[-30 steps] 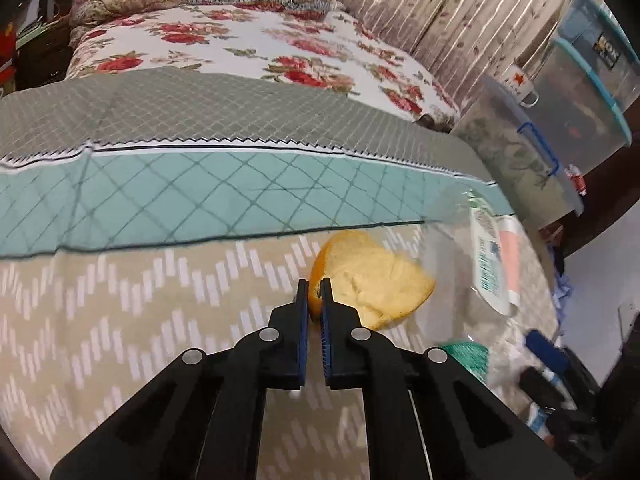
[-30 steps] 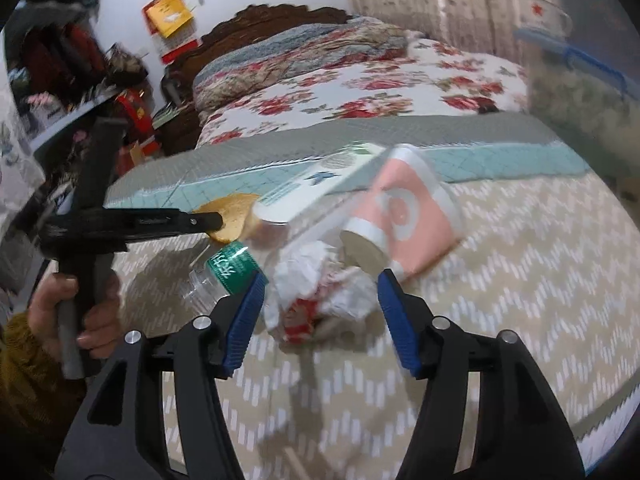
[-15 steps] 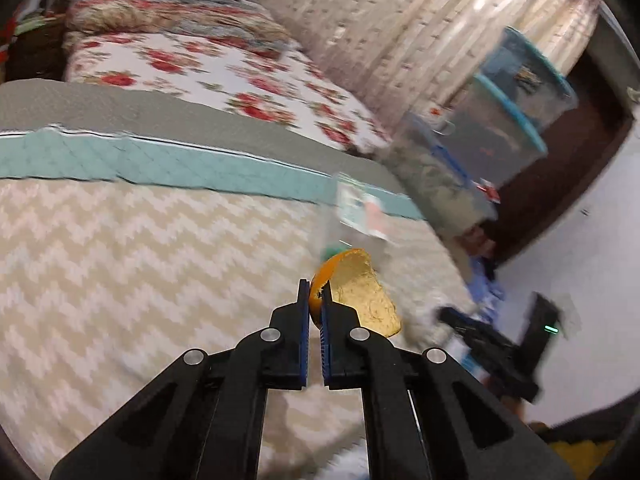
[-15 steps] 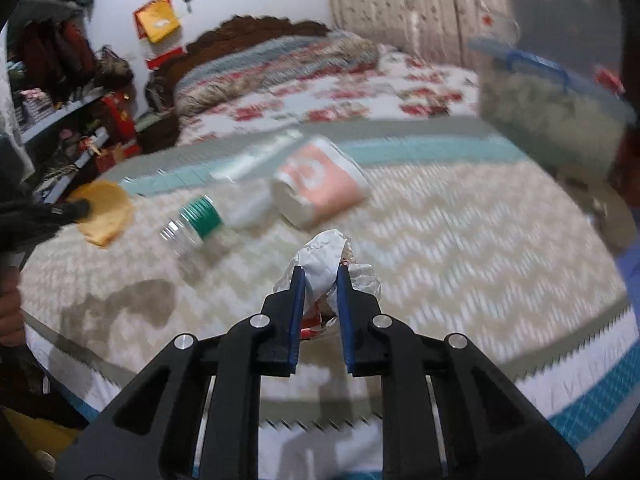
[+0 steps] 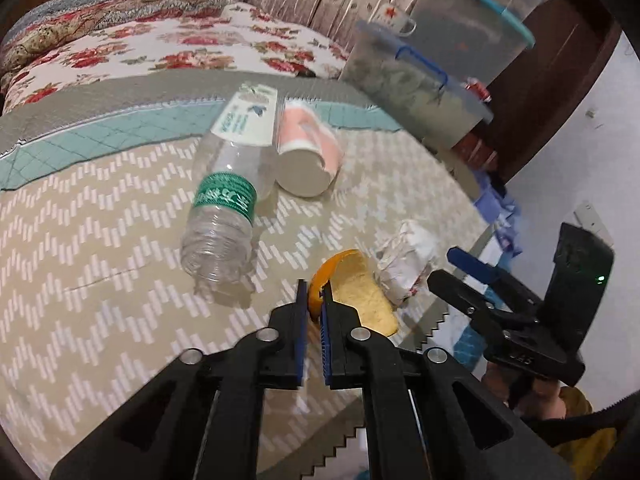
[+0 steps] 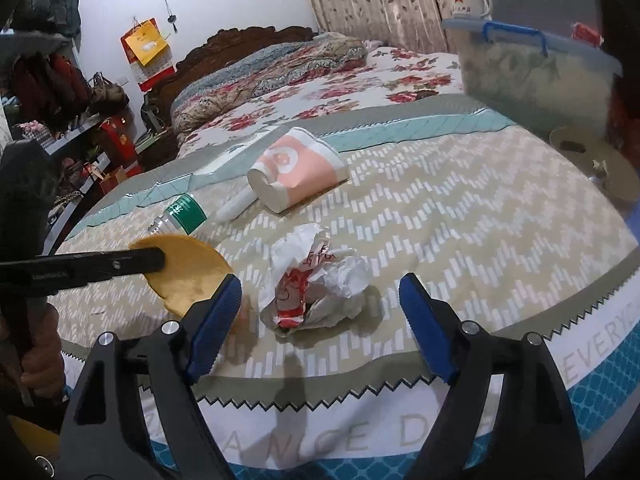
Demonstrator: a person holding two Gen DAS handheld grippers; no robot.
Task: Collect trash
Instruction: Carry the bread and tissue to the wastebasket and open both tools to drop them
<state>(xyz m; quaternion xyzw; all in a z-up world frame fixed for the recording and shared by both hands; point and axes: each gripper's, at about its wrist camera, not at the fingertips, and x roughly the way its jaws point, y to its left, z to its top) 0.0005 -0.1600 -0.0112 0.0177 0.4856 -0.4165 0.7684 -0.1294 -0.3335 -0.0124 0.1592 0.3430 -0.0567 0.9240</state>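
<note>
**A:** Bedroom scene: a bed (image 6: 500,208) under a chevron bedspread carries all the litter. Where does everything sit relative to the crumpled paper wrapper (image 6: 316,276)?

**B:** Take the wrapper as the landmark, lying near the bed's front edge. The pink paper cup (image 6: 296,170) lies on its side beyond it, and the clear plastic bottle (image 5: 222,216) with the green label lies beside that cup, touching or nearly so. The orange peel (image 5: 352,288) hangs just beside the wrapper, nipped in the left gripper (image 5: 314,300), whose jaws are nearly together on the peel's rim.

**A:** And the right gripper (image 6: 320,300)?

**B:** Its jaws have just been opening and now stand wide, one on each side of the wrapper, pressing nothing. The wrapper rests free on the bedspread.

**A:** So how should this step go?

**B:** I'd judge the wrapper needs regrasping. Centre the jaws over its bulkiest fold, sink them slightly into the soft bedspread, and close firmly, since crumpled paper gives. Keep the peel clear of the right gripper, which it sits close to.
</note>
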